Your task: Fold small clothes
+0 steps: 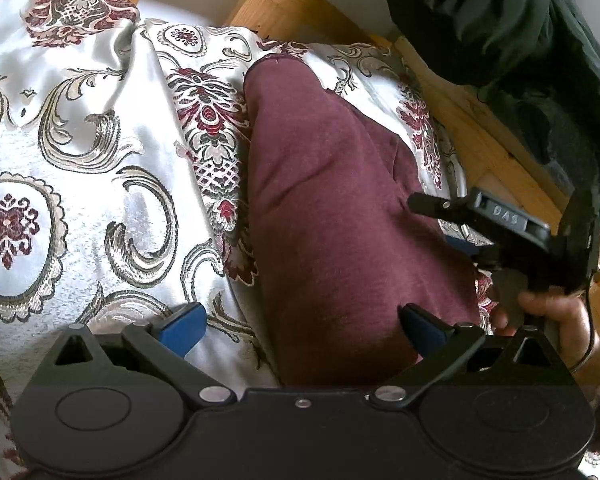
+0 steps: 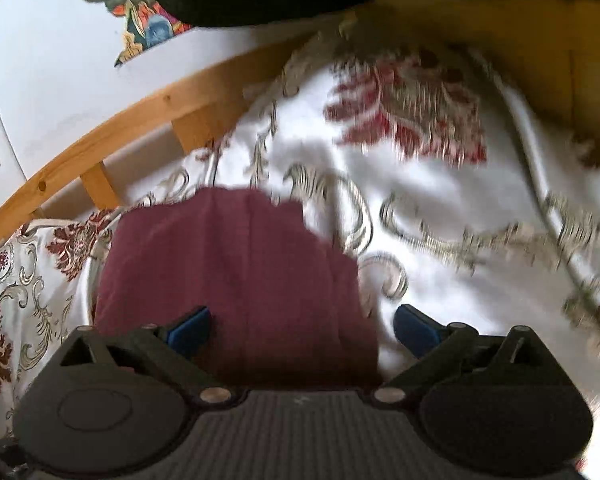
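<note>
While both grippers hang over the bed, the only writing I can read is "DAS" on the black body of the right gripper (image 1: pixel 440 216), seen at the right of the left wrist view, with a hand (image 1: pixel 556 320) holding it from below. The dark red garment (image 1: pixel 340 208) lies folded in a long shape on the shiny white bedspread (image 1: pixel 80 128), which has red flowers and grey swirls on it. The left gripper (image 1: pixel 300 326) has its blue fingers (image 1: pixel 184 326) wide apart; one is over the bedspread and one is over the garment's near end, gripping nothing. In the right wrist view the right gripper (image 2: pixel 302 330) also stands wide open, with nothing pinched. A wooden bed frame (image 1: pixel 284 0) runs along a white wall (image 2: pixel 60 80). A dark coat (image 1: pixel 500 20) hangs at the upper right.
</note>
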The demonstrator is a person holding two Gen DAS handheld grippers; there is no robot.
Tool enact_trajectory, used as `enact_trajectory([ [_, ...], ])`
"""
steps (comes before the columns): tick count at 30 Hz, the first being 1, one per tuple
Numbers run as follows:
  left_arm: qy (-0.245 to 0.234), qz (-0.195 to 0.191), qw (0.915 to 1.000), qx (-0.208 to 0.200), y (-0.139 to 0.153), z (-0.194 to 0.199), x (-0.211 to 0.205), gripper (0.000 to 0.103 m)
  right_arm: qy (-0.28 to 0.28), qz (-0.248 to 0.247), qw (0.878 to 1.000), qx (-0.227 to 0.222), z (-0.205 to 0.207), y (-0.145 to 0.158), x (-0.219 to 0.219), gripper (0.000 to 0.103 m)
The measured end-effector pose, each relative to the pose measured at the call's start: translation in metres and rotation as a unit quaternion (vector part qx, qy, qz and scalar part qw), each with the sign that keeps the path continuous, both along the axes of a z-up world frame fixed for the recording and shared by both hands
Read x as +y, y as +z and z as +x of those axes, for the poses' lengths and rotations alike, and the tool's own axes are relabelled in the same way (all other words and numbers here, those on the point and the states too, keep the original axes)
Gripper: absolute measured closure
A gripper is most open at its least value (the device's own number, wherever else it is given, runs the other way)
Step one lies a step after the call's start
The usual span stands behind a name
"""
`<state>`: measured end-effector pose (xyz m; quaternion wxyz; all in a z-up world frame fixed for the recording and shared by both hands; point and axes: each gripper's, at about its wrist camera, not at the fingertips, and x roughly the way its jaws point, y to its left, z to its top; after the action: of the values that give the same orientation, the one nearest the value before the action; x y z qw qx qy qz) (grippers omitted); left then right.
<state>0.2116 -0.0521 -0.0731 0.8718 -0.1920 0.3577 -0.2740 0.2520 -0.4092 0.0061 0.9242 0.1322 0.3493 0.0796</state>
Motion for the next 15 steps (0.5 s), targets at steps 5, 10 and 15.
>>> enact_trajectory([
  [5, 0.000, -0.004, 1.0000, -0.001, 0.000, 0.000, 0.001, 0.000, 0.018, -0.022, 1.000, 0.008, 0.000, -0.005, 0.009, 0.022],
  [10, -0.001, -0.008, 1.0000, -0.002, 0.000, -0.001, 0.003, 0.001, 0.011, -0.010, 1.000, 0.008, -0.007, -0.010, 0.006, 0.030],
  [15, 0.011, -0.043, 0.9990, 0.006, 0.002, 0.002, 0.012, 0.001, 0.006, 0.011, 1.000, 0.008, -0.008, -0.018, -0.003, 0.031],
])
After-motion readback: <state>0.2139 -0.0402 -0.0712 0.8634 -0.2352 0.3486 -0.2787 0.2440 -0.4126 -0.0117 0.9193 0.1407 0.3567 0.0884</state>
